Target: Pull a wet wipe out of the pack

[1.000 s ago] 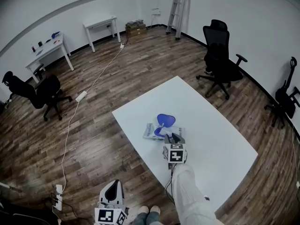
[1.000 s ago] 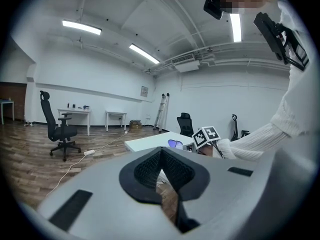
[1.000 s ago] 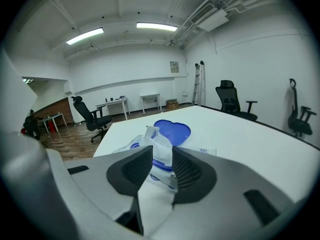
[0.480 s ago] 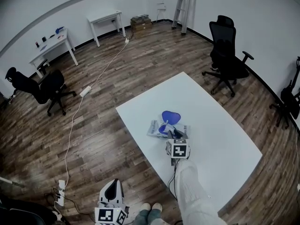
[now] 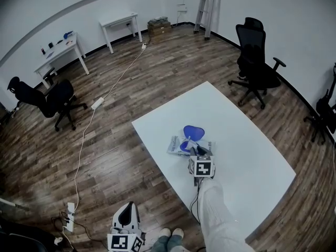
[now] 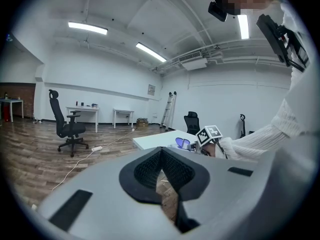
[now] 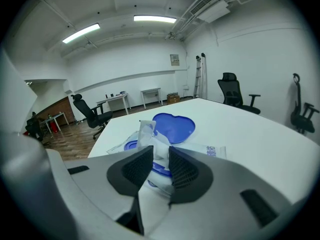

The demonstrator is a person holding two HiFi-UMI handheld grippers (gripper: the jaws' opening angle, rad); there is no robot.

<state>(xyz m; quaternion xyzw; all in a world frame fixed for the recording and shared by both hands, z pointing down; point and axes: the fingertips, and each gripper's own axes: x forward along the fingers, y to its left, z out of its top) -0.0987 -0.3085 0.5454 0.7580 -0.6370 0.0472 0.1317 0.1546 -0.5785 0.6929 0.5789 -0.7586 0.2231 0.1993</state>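
One wet wipe (image 7: 148,134) is pinched in the jaws of your right gripper (image 7: 160,160), pack (image 7: 219,151) just ahead and below; left gripper (image 6: 161,170) is clenched empty, well away.

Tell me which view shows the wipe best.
The right gripper view: the wipe stands up from the pack, pinched in the right claw. The head view shows only the small pack; the left gripper view, just its distant blue lid.
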